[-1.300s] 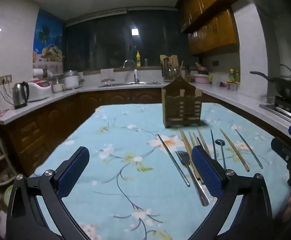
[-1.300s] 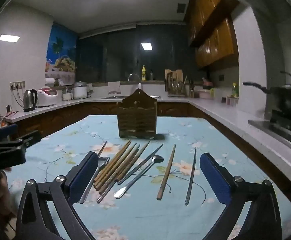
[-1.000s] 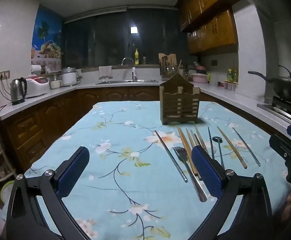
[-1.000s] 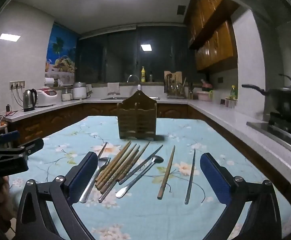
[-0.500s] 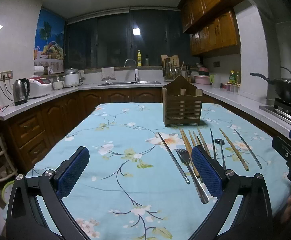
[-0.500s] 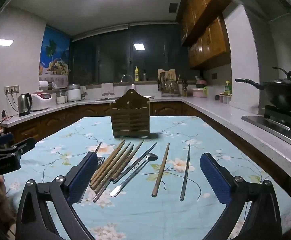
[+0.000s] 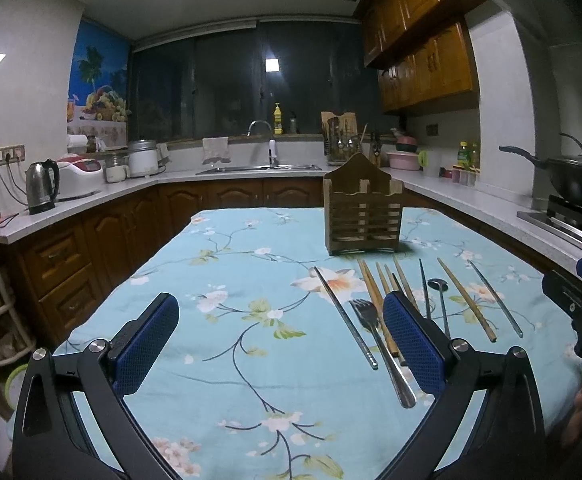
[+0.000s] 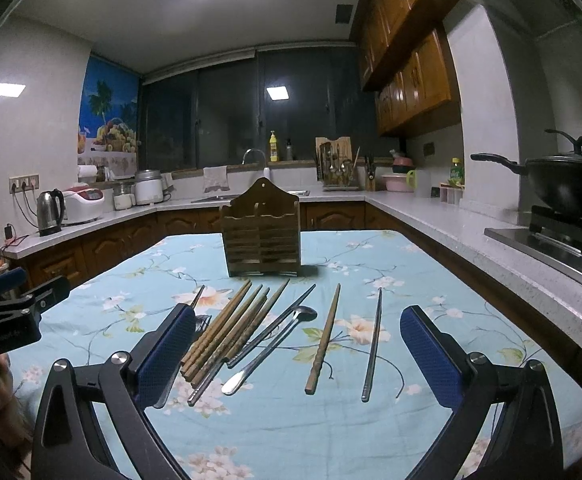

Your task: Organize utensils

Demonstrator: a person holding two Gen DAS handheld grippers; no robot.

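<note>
A wooden slatted utensil holder (image 7: 364, 216) (image 8: 262, 238) stands upright on the floral blue tablecloth (image 7: 231, 280). In front of it lie several wooden chopsticks (image 8: 227, 330), a metal spoon (image 8: 275, 346), a fork (image 7: 375, 340), metal chopsticks (image 8: 373, 344) and a single wooden chopstick (image 8: 325, 340). My left gripper (image 7: 279, 344) is open and empty, hovering left of the utensils. My right gripper (image 8: 297, 356) is open and empty, hovering above the near ends of the utensils.
A kitchen counter (image 7: 91, 200) with kettle (image 7: 43, 188) and rice cooker runs along the left and back. A black wok (image 8: 567, 184) sits on a stove at the right. The table's right edge (image 8: 491, 312) is near the counter.
Both grippers shifted slightly; the right one moved a little forward and right over the utensils. Both stayed open and empty. The utensils did not move.
</note>
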